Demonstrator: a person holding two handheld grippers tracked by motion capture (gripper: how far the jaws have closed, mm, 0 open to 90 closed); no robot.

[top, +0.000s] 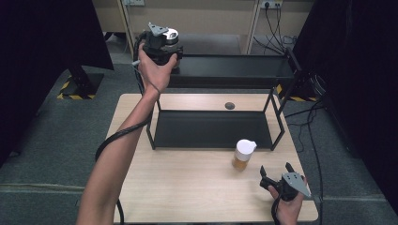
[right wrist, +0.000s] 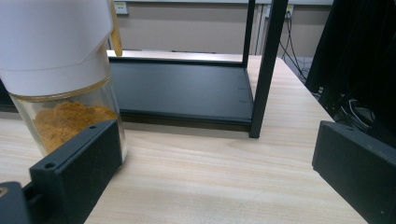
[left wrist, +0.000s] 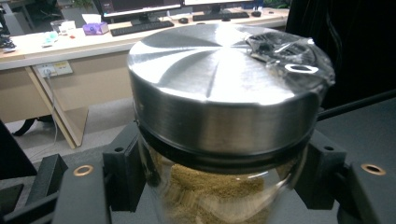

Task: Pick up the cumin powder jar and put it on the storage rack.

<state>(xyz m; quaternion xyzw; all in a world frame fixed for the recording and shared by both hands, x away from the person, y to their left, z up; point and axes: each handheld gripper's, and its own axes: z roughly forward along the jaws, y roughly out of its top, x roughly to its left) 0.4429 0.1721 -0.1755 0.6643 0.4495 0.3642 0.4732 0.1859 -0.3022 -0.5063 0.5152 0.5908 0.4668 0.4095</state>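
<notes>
My left gripper (top: 162, 47) is raised at the left end of the black rack's upper shelf (top: 234, 68), shut on a glass jar (left wrist: 219, 93) with a brushed metal lid (top: 170, 35). The jar holds brown powder, and clear film clings to the lid's far right edge. Whether the jar rests on the shelf I cannot tell. My right gripper (top: 276, 169) is open low over the table's near right corner. Just left of its left jaw stands a second jar (right wrist: 60, 70) with a white cap (top: 244, 153) and orange-brown powder, untouched.
The two-tier black rack stands on the light wooden table (top: 187, 187), its lower shelf (top: 211, 129) bare and a front post (right wrist: 264, 70) close ahead of my right gripper. A small dark round spot (top: 229, 105) lies behind the rack. Cables trail over the floor at right.
</notes>
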